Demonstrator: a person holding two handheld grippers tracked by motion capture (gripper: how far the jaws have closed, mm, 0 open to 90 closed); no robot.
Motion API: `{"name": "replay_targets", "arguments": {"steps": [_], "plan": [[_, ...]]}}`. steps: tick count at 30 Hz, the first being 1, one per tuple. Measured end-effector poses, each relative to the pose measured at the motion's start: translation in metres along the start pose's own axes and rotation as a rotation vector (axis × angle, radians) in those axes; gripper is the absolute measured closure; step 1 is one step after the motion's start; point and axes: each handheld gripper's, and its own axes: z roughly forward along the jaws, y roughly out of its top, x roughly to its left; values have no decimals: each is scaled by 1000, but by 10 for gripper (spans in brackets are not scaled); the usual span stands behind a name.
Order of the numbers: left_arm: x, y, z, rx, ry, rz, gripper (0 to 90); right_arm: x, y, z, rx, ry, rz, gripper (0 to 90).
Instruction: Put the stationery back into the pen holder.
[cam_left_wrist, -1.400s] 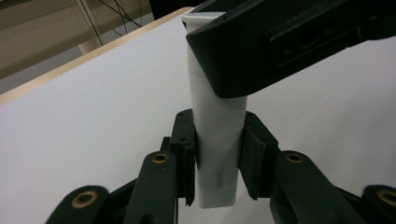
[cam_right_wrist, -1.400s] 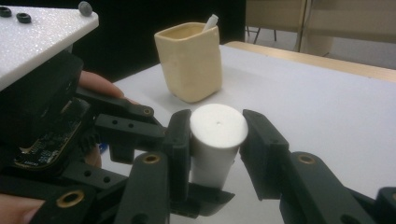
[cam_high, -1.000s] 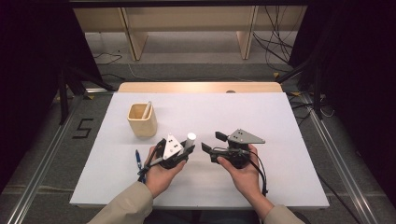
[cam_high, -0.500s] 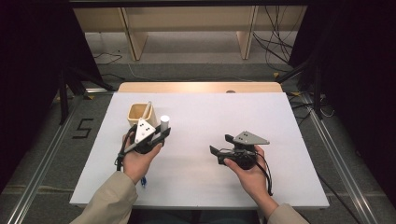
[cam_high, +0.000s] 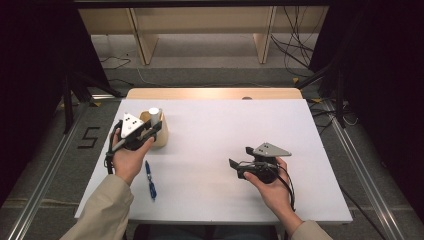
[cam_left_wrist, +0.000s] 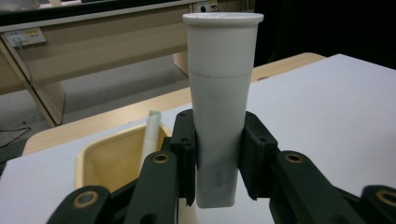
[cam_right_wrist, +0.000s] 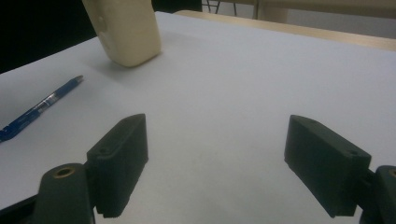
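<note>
Above white table (cam_high: 215, 145), white capped tube (cam_left_wrist: 222, 98)

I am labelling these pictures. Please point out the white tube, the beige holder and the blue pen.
white tube (cam_left_wrist: 222, 93), left gripper view, on its body above the jaws.
beige holder (cam_high: 163, 136), high view, on its right outer wall.
blue pen (cam_high: 150, 180), high view, on the middle of its barrel.
</note>
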Motion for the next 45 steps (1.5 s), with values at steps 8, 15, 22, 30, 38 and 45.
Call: {"name": "replay_targets", "arguments": {"steps": [8, 15, 22, 30, 38, 45], "plan": [[25, 4, 15, 12, 49, -3, 701, -1, -2, 0, 9, 1, 0, 224], [40, -5, 31, 51, 72, -23, 700, 0, -3, 0, 14, 2, 0, 224], [45, -13, 41, 66, 82, -18, 699, 0, -3, 1, 18, 5, -2, 223], [50, -22, 46, 85, 96, -37, 698, 0, -4, 2, 23, 6, -3, 219], [50, -24, 50, 100, 100, -25, 698, 1, -4, 3, 27, 10, -2, 220], [50, -26, 54, 113, 102, -22, 698, 2, -5, 3, 30, 11, -3, 220]]}}
